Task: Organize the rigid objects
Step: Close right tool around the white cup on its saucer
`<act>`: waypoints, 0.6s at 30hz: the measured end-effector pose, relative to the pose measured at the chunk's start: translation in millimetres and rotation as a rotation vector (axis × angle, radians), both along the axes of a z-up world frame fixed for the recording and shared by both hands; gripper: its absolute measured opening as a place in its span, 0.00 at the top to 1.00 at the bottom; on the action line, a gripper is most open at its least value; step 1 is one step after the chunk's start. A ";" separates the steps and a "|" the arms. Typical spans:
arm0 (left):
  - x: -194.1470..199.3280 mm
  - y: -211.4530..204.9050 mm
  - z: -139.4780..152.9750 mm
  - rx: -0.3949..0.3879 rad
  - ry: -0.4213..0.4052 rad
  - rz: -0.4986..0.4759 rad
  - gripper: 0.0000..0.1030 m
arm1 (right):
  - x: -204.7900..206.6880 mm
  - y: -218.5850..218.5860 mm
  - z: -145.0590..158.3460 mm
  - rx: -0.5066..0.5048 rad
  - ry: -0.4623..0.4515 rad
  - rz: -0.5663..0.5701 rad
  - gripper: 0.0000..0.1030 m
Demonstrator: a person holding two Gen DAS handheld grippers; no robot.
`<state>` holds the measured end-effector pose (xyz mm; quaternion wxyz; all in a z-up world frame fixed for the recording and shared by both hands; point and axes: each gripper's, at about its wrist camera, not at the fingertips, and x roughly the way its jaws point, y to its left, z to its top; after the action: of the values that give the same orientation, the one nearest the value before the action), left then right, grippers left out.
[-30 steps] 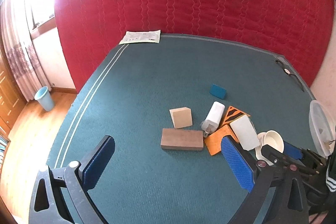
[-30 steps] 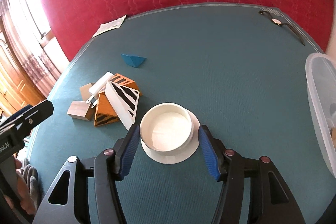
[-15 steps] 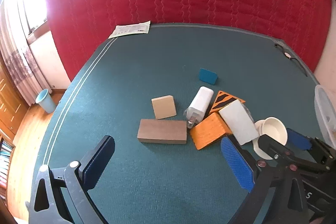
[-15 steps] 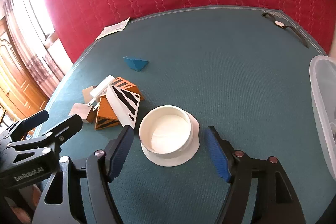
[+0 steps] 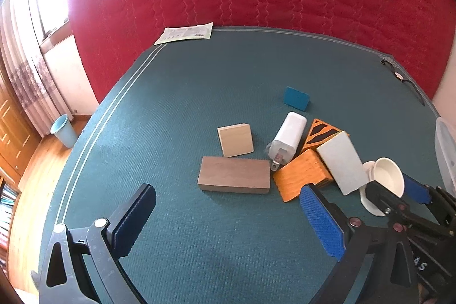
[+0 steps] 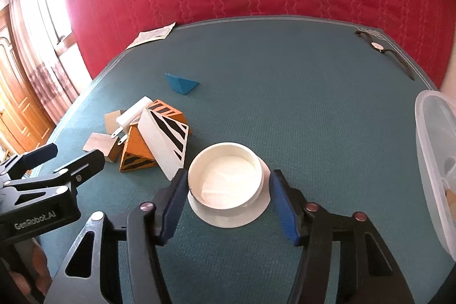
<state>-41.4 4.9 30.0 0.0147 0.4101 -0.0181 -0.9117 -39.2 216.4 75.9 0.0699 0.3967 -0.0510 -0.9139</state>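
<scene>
A white bowl (image 6: 225, 178) on a wide flat base sits on the green carpet between the fingers of my right gripper (image 6: 228, 175). Its jaws are closing, and the blue pads meet the bowl's left wall and the base's right edge. To the left lies a cluster: a brown wooden block (image 5: 233, 174), a pale square block (image 5: 236, 139), a white charger plug (image 5: 286, 138), orange striped wedges (image 5: 302, 174) and a white wedge (image 5: 342, 161). A blue block (image 5: 296, 99) lies apart behind them. My left gripper (image 5: 227, 198) hovers open in front of the brown block, holding nothing.
A clear plastic container (image 6: 433, 161) stands at the right edge. A wristwatch (image 6: 379, 46) lies at the far right corner and a paper leaflet (image 5: 185, 33) at the far left. A red quilted mattress backs the carpet. A blue bin (image 5: 62, 130) stands on the wooden floor.
The right jaws spread away from the bowl, then came back in against it. The left gripper sank a little and reached further into the right wrist view.
</scene>
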 end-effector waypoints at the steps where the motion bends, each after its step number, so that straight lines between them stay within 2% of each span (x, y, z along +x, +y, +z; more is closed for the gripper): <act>1: -0.9 -1.0 -0.6 0.002 -0.002 0.001 0.00 | 0.6 0.7 0.1 -0.002 0.000 -0.002 0.43; 3: -1.2 -1.6 -1.7 0.005 -0.004 0.002 0.00 | 2.8 1.0 1.2 -0.005 0.005 -0.002 0.48; 9: -1.1 1.9 -2.2 0.012 -0.004 -0.013 0.00 | 10.4 2.4 2.8 0.022 0.013 -0.005 0.48; 18: -5.5 16.1 -6.5 0.026 -0.015 -0.051 0.00 | 27.3 21.1 4.9 -0.010 0.015 -0.037 0.48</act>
<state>-47.0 21.0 23.5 -0.0140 0.4165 -0.0167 -0.9089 -11.9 237.5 80.8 0.0553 0.3886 -0.0622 -0.9176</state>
